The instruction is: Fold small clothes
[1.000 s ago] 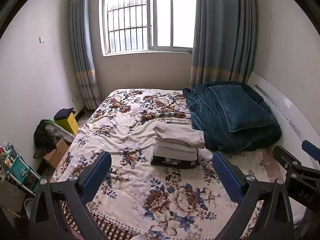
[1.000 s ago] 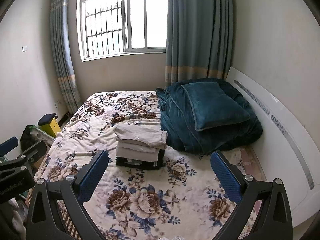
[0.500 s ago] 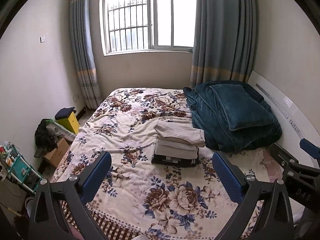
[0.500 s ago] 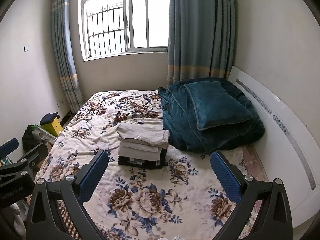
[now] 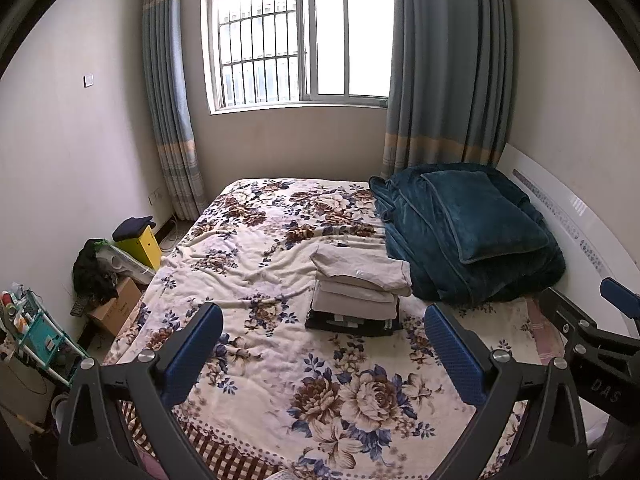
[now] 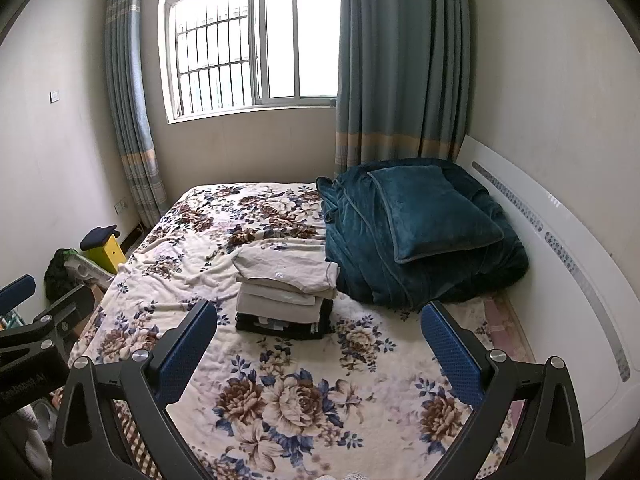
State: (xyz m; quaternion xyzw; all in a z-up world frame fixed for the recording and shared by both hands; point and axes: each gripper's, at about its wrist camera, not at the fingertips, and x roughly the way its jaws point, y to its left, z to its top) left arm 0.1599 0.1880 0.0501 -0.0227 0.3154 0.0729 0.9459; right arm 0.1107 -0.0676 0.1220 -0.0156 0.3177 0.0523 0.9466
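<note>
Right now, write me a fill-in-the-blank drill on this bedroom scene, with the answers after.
1. The stack of folded clothes rests on the ____ bedspread.
2. The bottom garment in the stack is ____.
3. The teal pillow lies on a folded ____.
4. Both the left gripper and right gripper are ____.

Answers: floral; black; blanket; open

**A:** Where are the two grippers?

**B:** Both hang in the air, side by side, pointing forward. The left gripper [image 5: 323, 344] has its black arms spread wide, blue-padded fingers [image 5: 192, 350] far apart, nothing between them.

**A:** And the right one?

**B:** The right gripper [image 6: 319, 342] matches it: jaws spread wide, blue pads [image 6: 450, 350] gripping nothing. Each shows at the edge of the other's view, the right one at the left camera's right edge [image 5: 592, 332], the two well apart.
</note>
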